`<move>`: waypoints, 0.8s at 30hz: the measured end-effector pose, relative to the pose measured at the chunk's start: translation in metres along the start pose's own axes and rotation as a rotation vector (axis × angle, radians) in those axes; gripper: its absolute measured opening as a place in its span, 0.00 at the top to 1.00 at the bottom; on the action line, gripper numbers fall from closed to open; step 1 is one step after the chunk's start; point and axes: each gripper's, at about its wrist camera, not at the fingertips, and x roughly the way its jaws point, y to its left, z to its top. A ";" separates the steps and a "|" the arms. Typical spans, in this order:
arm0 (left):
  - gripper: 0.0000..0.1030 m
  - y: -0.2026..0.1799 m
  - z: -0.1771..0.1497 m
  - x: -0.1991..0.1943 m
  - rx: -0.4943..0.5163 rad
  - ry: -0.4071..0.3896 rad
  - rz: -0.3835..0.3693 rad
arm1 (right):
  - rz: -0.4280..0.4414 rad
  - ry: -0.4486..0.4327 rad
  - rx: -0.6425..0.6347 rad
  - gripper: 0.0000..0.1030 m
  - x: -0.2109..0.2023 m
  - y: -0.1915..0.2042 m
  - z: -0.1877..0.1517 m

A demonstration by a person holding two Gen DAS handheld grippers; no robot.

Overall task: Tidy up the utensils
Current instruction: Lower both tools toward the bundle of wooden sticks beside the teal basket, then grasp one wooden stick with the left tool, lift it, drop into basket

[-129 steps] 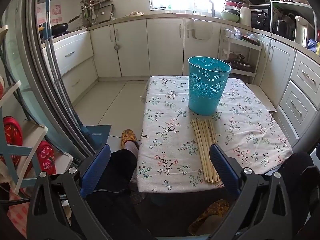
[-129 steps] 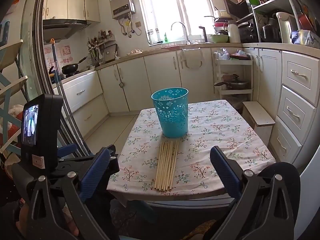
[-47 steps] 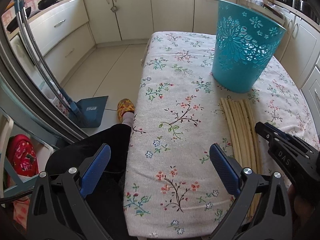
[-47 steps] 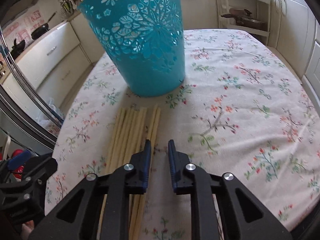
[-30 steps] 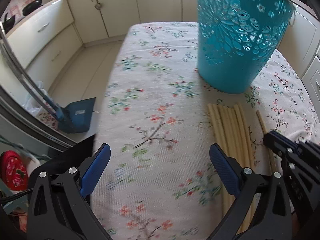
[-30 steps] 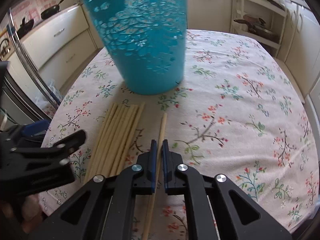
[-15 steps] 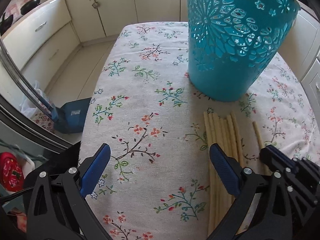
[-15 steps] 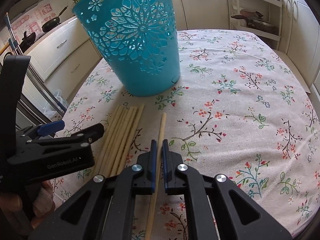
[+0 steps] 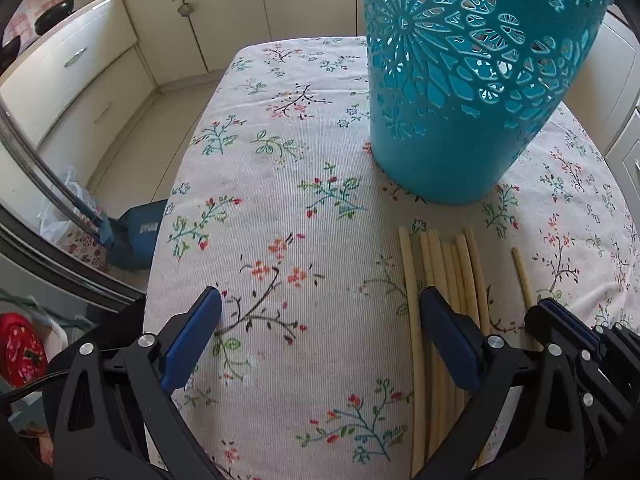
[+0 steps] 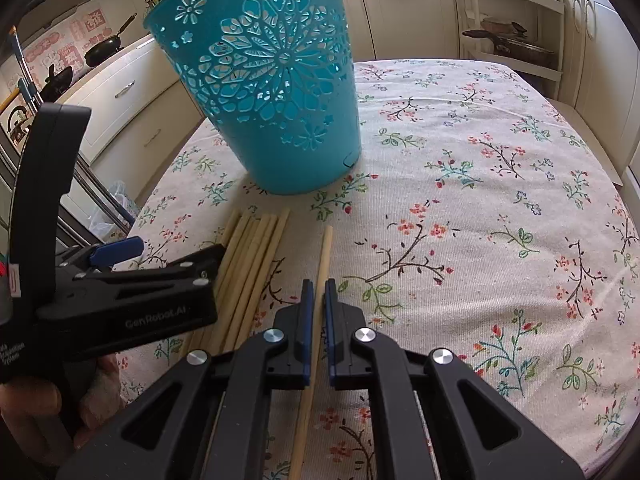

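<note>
**One chopstick pinched, the rest in a bundle**

On the floral tablecloth (image 10: 480,200) we see the right gripper (image 10: 316,300) pressed together on a single chopstick (image 10: 325,252), which lies apart from the bundle of chopsticks (image 10: 256,256) just to its left. The teal basket (image 10: 272,92) stands upright just beyond the sticks' far ends. Our left gripper (image 9: 320,328) hangs spread wide over the cloth, nothing between its pads, its right finger (image 9: 448,336) above the bundle (image 9: 440,264)
</note>
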 end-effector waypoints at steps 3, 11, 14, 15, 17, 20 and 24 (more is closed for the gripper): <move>0.15 0.003 0.005 0.003 -0.002 0.003 -0.042 | 0.000 -0.005 0.000 0.94 0.001 0.001 0.000; 0.86 0.002 0.014 -0.001 0.033 0.008 -0.093 | 0.016 -0.021 0.017 0.94 0.003 -0.003 0.002; 0.95 0.008 0.013 -0.004 0.026 0.038 -0.136 | 0.023 -0.024 0.024 0.94 0.003 -0.005 0.002; 0.95 0.010 0.013 -0.006 0.020 0.040 -0.151 | 0.024 -0.024 0.026 0.94 0.003 -0.004 0.002; 0.95 0.018 0.013 -0.022 0.019 0.008 -0.183 | 0.030 -0.024 0.035 0.94 0.003 -0.006 0.002; 0.95 0.032 0.017 -0.056 0.013 -0.066 -0.247 | 0.038 -0.024 0.046 0.94 0.002 -0.007 0.002; 0.95 0.048 0.034 -0.110 -0.009 -0.192 -0.353 | 0.043 -0.023 0.055 0.94 0.003 -0.009 0.002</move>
